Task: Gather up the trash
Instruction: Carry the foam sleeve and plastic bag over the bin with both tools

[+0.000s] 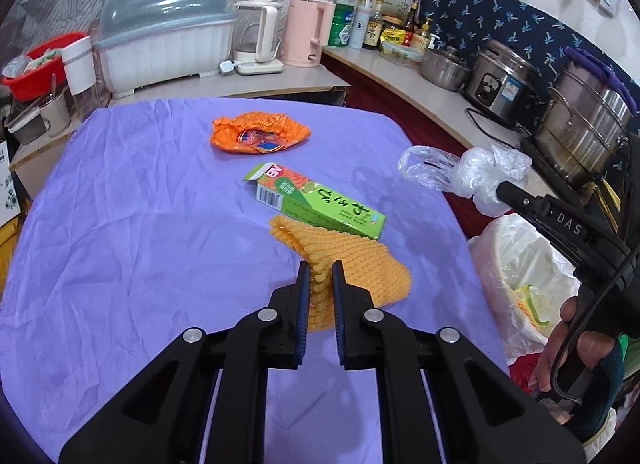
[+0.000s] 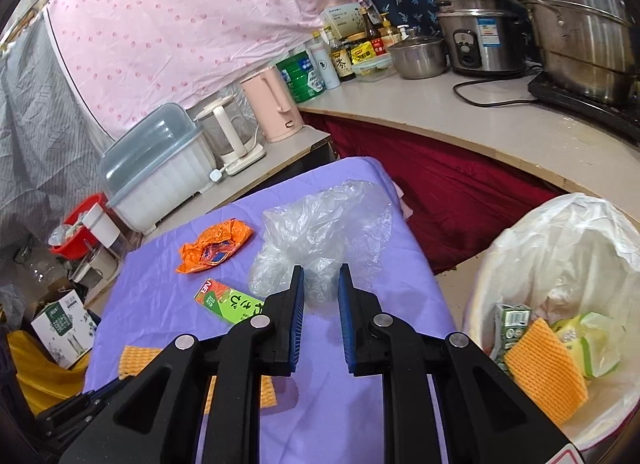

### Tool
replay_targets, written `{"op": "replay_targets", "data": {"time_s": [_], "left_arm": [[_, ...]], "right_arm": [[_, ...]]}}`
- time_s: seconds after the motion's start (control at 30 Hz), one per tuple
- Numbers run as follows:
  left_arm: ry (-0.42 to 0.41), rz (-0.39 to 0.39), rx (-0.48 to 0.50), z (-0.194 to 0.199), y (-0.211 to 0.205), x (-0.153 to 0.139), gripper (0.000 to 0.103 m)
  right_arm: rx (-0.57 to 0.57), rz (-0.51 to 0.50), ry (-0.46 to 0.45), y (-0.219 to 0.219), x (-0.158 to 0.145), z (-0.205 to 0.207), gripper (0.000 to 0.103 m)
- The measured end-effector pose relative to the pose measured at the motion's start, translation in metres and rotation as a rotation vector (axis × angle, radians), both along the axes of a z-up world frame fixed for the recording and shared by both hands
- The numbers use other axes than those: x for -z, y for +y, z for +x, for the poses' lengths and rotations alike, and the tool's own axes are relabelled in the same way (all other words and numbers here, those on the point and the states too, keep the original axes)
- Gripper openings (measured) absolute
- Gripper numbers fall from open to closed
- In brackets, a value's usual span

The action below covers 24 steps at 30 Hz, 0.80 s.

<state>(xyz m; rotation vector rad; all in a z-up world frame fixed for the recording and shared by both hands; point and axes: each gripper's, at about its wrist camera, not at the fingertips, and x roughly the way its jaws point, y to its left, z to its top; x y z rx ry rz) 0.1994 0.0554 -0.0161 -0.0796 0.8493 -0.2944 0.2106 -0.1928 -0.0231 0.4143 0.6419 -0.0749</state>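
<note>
My left gripper (image 1: 321,272) is shut on the near end of an orange foam net (image 1: 352,260) that lies on the purple tablecloth (image 1: 140,223). A green box (image 1: 320,203) and an orange wrapper (image 1: 260,132) lie beyond it. My right gripper (image 2: 321,278) is shut on a crumpled clear plastic bag (image 2: 324,227) and holds it above the table's right edge; the bag also shows in the left wrist view (image 1: 468,173). The white-lined trash bin (image 2: 560,248) stands to the right, below table level, with a carton, a foam net and wrappers inside.
A counter (image 2: 480,131) runs behind and right with steel pots (image 2: 576,23), a rice cooker (image 2: 476,35), bottles, a pink kettle (image 1: 306,31) and a covered dish rack (image 1: 168,35). A red basin (image 1: 36,63) sits far left.
</note>
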Motion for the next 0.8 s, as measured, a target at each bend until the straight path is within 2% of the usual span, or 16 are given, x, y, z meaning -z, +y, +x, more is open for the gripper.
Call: {"op": "replay_targets", "data": {"time_s": [0.37, 0.8], "left_arm": [[-0.077, 0.011, 0.109, -0.027, -0.064, -0.037, 0.01], [-0.105, -0.003, 0.258, -0.048, -0.166, -0.055, 0.01]], "right_arm": [[0.119, -0.019, -0.054, -0.059, -0.022, -0.068, 0.016], [0.277, -0.016, -0.04, -0.144, -0.015, -0.13, 0.016]]}}
